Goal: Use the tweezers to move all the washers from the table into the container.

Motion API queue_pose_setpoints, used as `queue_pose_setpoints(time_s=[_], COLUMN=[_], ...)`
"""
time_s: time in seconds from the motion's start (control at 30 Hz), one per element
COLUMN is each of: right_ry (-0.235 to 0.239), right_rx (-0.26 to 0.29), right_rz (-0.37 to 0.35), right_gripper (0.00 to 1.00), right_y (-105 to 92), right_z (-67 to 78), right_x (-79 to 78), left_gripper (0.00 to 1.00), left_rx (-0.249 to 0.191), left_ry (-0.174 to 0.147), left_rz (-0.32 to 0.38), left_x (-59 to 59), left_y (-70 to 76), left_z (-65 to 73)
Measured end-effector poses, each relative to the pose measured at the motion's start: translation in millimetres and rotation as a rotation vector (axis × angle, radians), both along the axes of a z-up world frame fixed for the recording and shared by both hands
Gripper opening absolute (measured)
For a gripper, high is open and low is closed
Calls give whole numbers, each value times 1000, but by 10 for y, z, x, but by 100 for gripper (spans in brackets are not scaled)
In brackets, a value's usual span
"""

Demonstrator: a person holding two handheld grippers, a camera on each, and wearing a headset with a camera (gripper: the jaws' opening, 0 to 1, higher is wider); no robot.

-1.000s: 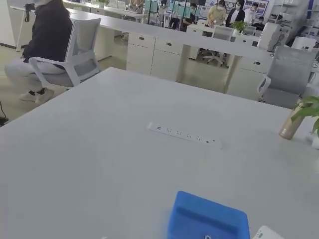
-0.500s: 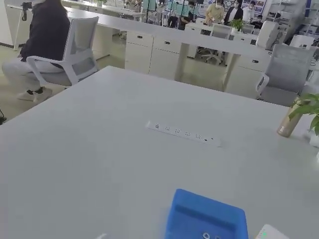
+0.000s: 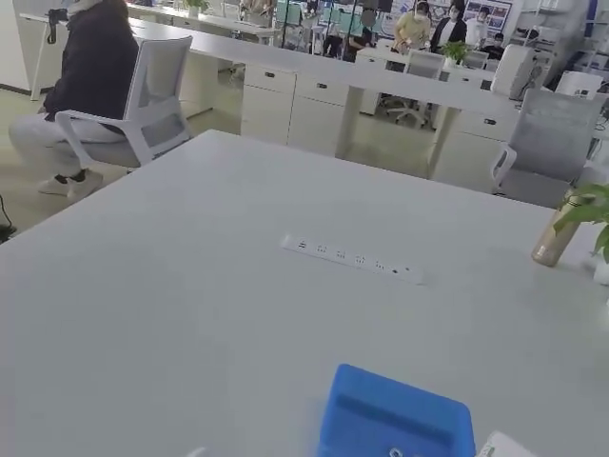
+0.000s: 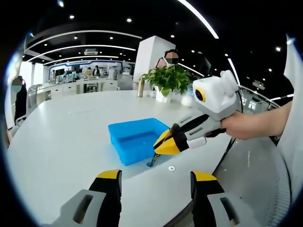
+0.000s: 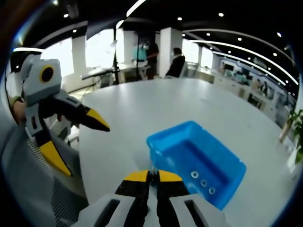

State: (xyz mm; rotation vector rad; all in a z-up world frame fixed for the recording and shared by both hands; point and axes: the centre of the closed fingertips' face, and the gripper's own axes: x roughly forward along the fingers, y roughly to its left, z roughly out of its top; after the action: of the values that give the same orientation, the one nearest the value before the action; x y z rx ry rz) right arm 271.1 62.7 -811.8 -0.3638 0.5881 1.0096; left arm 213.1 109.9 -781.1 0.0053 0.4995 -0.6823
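Note:
A blue container [image 5: 196, 161] sits on the white table with three washers [image 5: 202, 182] inside it. My right gripper [image 5: 151, 177] is shut on thin tweezers [image 5: 152, 168], right at the container's near corner. In the left gripper view the right gripper [image 4: 165, 144] comes in from the right. Its tweezers [image 4: 152, 161] point down beside the container [image 4: 135, 139], and one washer [image 4: 171, 168] lies on the table just next to the tips. My left gripper [image 4: 156, 182] is open and holds nothing, a short way back from the container. In the head view the container [image 3: 395, 414] lies at the bottom edge.
A white power strip [image 3: 352, 259] lies mid-table and a bronze bottle [image 3: 554, 233] stands at the far right, next to a plant [image 3: 590, 209]. A person sits in a white chair [image 3: 143, 105] beyond the far left corner. The table's near edge [image 4: 189, 208] is close to the left gripper.
The head view dipped a little and came back up. Nothing on the table has visibly moved.

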Motion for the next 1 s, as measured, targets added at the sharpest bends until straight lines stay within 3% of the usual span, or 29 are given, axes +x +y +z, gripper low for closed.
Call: queue_pose_setpoints(time_s=[0.57,0.8,0.9,1.0], right_ry=[54,112,144,146], right_rx=[-2,52,57,41], right_rz=[1,-66,-85,-90], right_gripper=[1,2,3,3], right_y=[-112,-213,-297,-376], right_z=[1,63,63,47], right_x=[-289,-256,-258,-256], left_gripper=[57,57,57,56], left_rx=[2,5,3,5], left_ry=[2,4,7,8], left_rz=[-3,-1,-2,-6], left_x=[-3,-3,-4,-8], left_y=[-5,0,-3,-9], left_z=[-6,-11,-14,-18])
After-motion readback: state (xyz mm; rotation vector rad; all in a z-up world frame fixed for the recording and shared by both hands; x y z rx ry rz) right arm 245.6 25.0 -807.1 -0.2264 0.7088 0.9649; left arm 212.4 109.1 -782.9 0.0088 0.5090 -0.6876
